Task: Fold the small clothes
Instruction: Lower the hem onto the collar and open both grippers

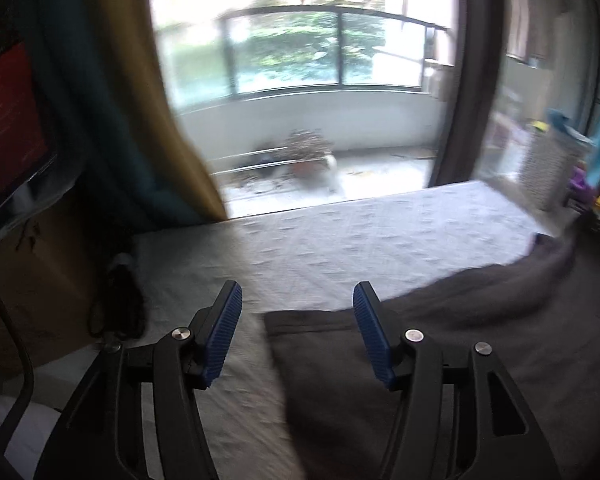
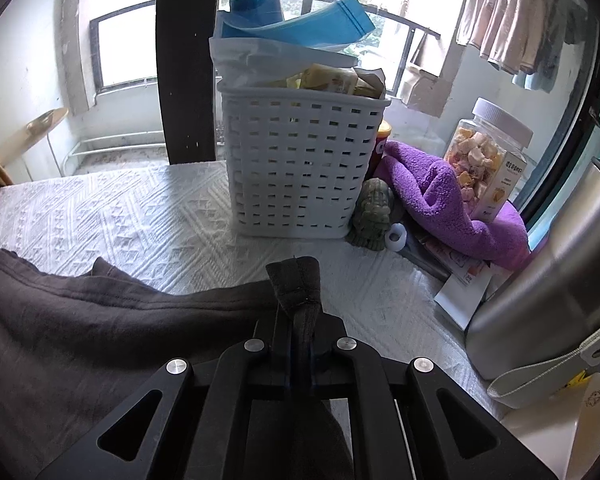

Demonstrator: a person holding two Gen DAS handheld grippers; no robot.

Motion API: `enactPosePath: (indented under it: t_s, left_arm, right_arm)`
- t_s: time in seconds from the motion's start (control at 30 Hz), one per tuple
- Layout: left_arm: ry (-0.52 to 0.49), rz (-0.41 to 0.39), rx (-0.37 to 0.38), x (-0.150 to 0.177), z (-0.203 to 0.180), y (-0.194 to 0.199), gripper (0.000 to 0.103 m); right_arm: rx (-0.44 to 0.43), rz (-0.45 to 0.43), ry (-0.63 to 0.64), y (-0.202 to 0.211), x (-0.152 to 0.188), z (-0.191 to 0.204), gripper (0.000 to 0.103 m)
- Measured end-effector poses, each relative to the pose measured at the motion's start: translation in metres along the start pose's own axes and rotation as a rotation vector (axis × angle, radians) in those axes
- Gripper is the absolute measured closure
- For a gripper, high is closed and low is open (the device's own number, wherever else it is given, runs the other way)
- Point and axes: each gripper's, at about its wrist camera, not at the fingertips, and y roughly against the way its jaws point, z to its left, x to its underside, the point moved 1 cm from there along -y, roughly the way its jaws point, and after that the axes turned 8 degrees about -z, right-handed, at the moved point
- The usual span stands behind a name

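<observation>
The right gripper (image 2: 296, 280) is clamped on a corner of the dark grey cotton garment (image 2: 80, 340), which stretches away to its left over the white quilted cover (image 2: 140, 216). The left gripper (image 1: 298, 320) hangs spread and empty, the garment's folded edge just below its fingertips.

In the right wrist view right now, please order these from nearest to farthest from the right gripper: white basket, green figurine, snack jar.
From the right gripper:
1. green figurine, slightly right, beside the basket
2. white basket, straight ahead
3. snack jar, far right, behind the purple towel
</observation>
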Motion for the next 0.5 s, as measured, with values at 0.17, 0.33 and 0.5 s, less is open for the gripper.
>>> enactPosePath:
  t_s: [0.17, 0.33, 0.5]
  left_arm:
    - [-0.006, 0.041, 0.152, 0.013, -0.039, 0.005, 0.045]
    - [-0.049, 0.158, 0.204, 0.044, -0.063, -0.012, 0.045]
    - [-0.074, 0.205, 0.147, 0.056, -0.063, -0.021, 0.045]
  right_arm:
    - [0.0, 0.03, 0.007, 0.003, 0.008, 0.0, 0.006]
    - [-0.024, 0.02, 0.02, 0.017, 0.019, 0.001, 0.001]
    - [-0.072, -0.033, 0.0, 0.047, 0.015, 0.004, 0.001]
